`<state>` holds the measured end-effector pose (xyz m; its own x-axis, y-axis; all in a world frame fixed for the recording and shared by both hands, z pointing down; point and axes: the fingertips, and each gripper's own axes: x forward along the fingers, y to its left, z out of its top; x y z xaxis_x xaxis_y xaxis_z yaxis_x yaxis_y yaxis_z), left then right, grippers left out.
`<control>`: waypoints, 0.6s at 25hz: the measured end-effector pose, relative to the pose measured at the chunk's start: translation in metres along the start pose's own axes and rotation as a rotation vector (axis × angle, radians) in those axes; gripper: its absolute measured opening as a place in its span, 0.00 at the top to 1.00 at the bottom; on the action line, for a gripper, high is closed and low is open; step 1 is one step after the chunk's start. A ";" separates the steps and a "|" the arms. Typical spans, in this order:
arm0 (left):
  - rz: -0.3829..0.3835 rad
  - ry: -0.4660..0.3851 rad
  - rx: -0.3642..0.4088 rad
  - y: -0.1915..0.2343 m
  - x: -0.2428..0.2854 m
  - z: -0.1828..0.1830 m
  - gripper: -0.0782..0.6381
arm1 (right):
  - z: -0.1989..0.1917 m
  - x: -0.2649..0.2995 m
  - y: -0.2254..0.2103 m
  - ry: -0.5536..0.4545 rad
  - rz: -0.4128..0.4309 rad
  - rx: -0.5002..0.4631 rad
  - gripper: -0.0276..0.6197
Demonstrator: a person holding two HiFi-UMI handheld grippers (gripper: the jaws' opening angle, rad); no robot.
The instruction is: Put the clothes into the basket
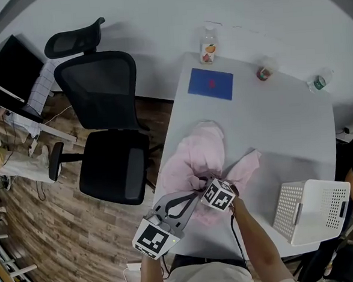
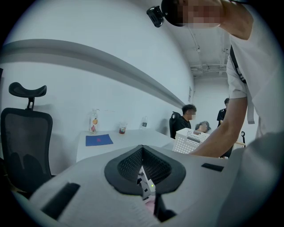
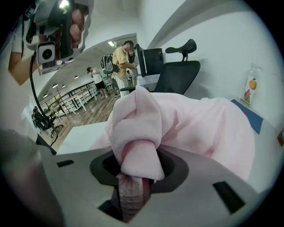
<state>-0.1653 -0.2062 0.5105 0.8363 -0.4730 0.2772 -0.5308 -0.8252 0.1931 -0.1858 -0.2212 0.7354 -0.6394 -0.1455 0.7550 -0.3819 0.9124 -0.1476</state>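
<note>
Your right hand-held gripper (image 3: pixel 133 195) is clamped on a bunched fold of the pink garment (image 1: pixel 199 157). In the right gripper view the cloth rises out of the jaws as a twisted knot. The rest of the garment lies in a heap on the near left part of the desk (image 1: pixel 284 124), close to the edge beside the black office chair (image 1: pixel 106 130).

Your left hand-held gripper (image 1: pixel 192 198) sits just beside the right one, with its tips at the garment's near edge. I cannot tell whether its jaws are together or apart.

The white basket (image 1: pixel 314 209) stands at the desk's near right corner, well apart from the garment. At the far side of the desk are a blue mat (image 1: pixel 210 84), a clear bottle (image 1: pixel 208 45) and a small cup (image 1: pixel 263 73).
</note>
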 end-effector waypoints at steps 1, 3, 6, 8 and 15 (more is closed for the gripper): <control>-0.007 -0.001 0.014 -0.001 0.001 0.000 0.89 | 0.002 -0.004 0.001 -0.014 0.000 0.013 0.75; -0.018 0.002 0.039 -0.003 0.002 0.000 0.89 | 0.005 -0.012 0.003 -0.044 -0.002 0.044 0.75; -0.030 0.005 0.050 -0.008 0.004 0.005 0.89 | 0.007 -0.027 0.007 -0.098 -0.010 0.110 0.75; -0.030 0.004 0.031 -0.013 0.005 0.011 0.89 | 0.010 -0.040 0.007 -0.149 -0.021 0.154 0.75; -0.065 -0.020 0.079 -0.031 0.006 0.038 0.89 | 0.025 -0.099 0.008 -0.322 -0.070 0.271 0.75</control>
<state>-0.1383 -0.1955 0.4702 0.8715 -0.4235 0.2473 -0.4637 -0.8757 0.1348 -0.1424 -0.2090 0.6434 -0.7653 -0.3548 0.5370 -0.5657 0.7687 -0.2984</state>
